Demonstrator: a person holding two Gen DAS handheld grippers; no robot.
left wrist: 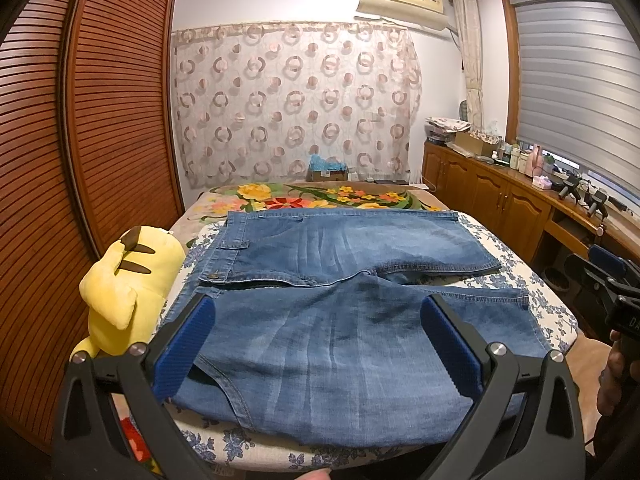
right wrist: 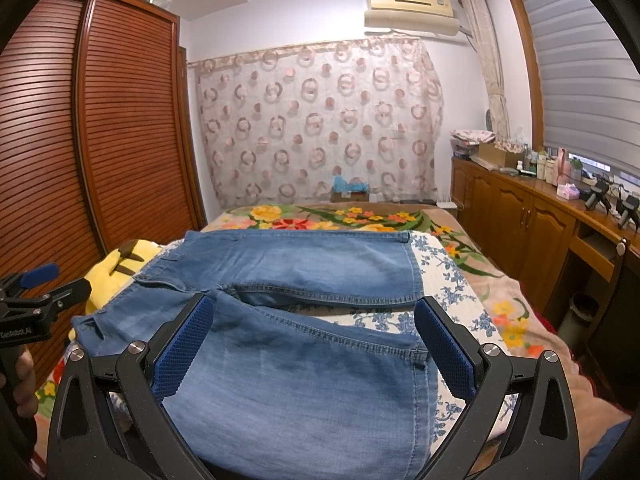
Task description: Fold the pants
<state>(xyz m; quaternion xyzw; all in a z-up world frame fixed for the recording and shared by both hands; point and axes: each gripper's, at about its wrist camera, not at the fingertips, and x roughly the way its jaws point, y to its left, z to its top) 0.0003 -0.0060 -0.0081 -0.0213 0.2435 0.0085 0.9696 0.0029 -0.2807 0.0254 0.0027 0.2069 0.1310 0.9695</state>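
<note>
Blue denim pants lie spread flat on the bed, waistband at the left, two short legs pointing right with a gap between them. They show in the right wrist view too. My left gripper is open, hovering over the near leg close to the waist, holding nothing. My right gripper is open above the near leg's hem end, holding nothing. The right gripper shows at the right edge of the left wrist view; the left gripper shows at the left edge of the right wrist view.
A yellow plush toy lies at the bed's left edge beside the waistband. The bed has a blue-flowered sheet and a floral blanket behind. A wooden wardrobe stands left; a wooden cabinet with clutter runs along the right.
</note>
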